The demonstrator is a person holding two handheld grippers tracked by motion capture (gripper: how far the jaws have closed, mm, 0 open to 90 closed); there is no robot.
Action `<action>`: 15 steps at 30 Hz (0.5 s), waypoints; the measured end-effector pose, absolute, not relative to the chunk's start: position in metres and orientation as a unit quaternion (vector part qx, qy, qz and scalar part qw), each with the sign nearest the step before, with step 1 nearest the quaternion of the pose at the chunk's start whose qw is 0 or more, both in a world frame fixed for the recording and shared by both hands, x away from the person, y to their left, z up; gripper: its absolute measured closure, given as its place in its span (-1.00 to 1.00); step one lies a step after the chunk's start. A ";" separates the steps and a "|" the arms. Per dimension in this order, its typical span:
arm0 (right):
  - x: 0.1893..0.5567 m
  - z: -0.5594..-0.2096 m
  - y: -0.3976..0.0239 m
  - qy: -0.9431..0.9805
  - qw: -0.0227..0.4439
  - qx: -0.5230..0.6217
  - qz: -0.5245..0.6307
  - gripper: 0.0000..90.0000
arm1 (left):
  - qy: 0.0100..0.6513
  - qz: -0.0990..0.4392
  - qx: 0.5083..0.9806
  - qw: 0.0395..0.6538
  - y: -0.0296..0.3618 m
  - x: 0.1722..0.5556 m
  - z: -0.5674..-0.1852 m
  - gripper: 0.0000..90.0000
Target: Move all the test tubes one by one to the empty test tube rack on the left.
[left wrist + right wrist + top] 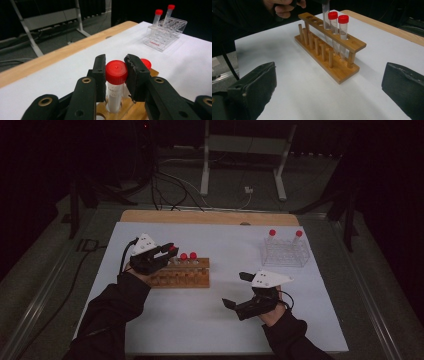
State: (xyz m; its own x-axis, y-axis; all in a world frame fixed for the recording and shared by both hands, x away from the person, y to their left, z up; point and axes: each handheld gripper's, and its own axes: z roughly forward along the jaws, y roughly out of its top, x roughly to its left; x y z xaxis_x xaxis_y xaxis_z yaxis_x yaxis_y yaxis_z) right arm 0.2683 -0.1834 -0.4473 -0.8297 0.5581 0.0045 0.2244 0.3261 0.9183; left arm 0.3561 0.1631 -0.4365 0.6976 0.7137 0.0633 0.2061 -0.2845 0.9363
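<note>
One red-capped tube point(116, 82) in left claw point(116, 75) — faint print (unreadable), rack label point(155, 44) likewise.

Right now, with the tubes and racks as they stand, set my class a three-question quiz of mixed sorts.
1. True or false: the left gripper is shut on a red-capped tube that stands in the wooden rack.
2. How many red-capped tubes stand in the clear plastic rack?
A. one B. two C. four
3. Fill in: the right gripper has its jaws ____, with nothing between them.

Key: 1 true; 2 B; 3 open.
</note>
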 end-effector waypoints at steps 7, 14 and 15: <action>0.268 -0.447 -0.184 0.799 0.159 0.245 0.525 -1.00 | 0.308 0.237 0.768 0.508 0.160 0.359 -0.450 0.60; 0.268 -0.447 -0.184 0.800 0.157 0.246 0.524 -1.00 | 0.314 0.232 0.771 0.503 0.161 0.360 -0.456 0.60; 0.268 -0.447 -0.184 0.800 0.157 0.245 0.525 -1.00 | 0.314 0.231 0.771 0.503 0.161 0.360 -0.456 0.60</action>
